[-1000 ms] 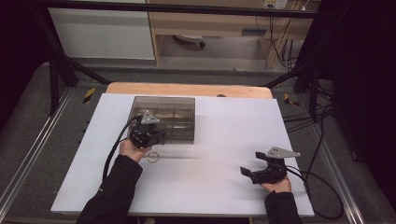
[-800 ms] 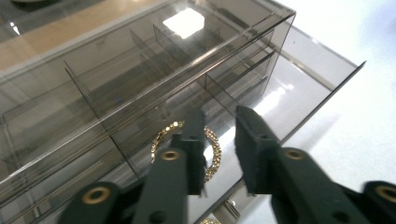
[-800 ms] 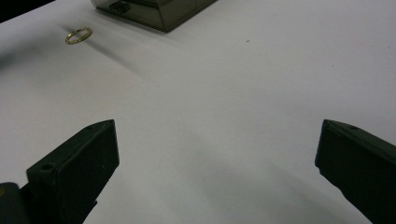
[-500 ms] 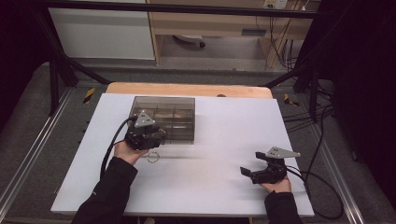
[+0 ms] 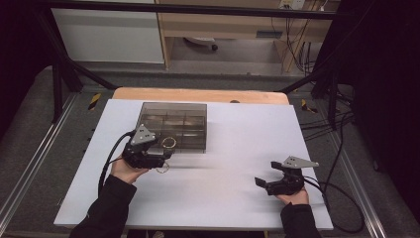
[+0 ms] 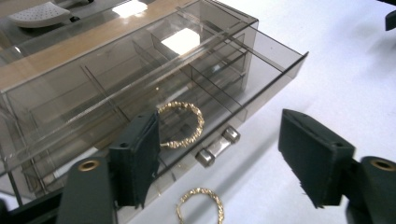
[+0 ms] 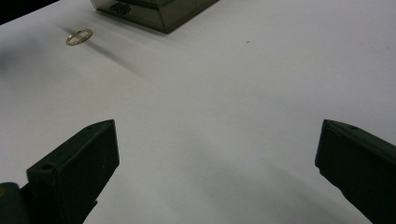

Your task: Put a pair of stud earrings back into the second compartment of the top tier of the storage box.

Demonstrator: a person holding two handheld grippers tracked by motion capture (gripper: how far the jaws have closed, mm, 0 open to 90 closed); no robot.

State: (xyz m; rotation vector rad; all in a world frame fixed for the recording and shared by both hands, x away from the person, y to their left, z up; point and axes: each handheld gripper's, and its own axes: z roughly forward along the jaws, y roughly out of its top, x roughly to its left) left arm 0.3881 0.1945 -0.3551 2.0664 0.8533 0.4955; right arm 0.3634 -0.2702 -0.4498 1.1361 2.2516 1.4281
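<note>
Gold ring (image 6: 181, 124) flat in drawer (image 6: 261, 70)

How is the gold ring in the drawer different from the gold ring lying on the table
The ring in the drawer lies inside the pulled-out smoky plastic drawer, behind its front wall; the ring on the table lies on the bare white table, outside, just in front of the handle. Both are twisted gold hoops, lying flat, ungripped.

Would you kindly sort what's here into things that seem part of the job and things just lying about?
Likely part of the job:
- smoky clear plastic drawer organiser
- gold twisted ring in the open drawer
- second gold twisted ring on the white table
- left gripper

Lying about:
- idle right gripper
</note>
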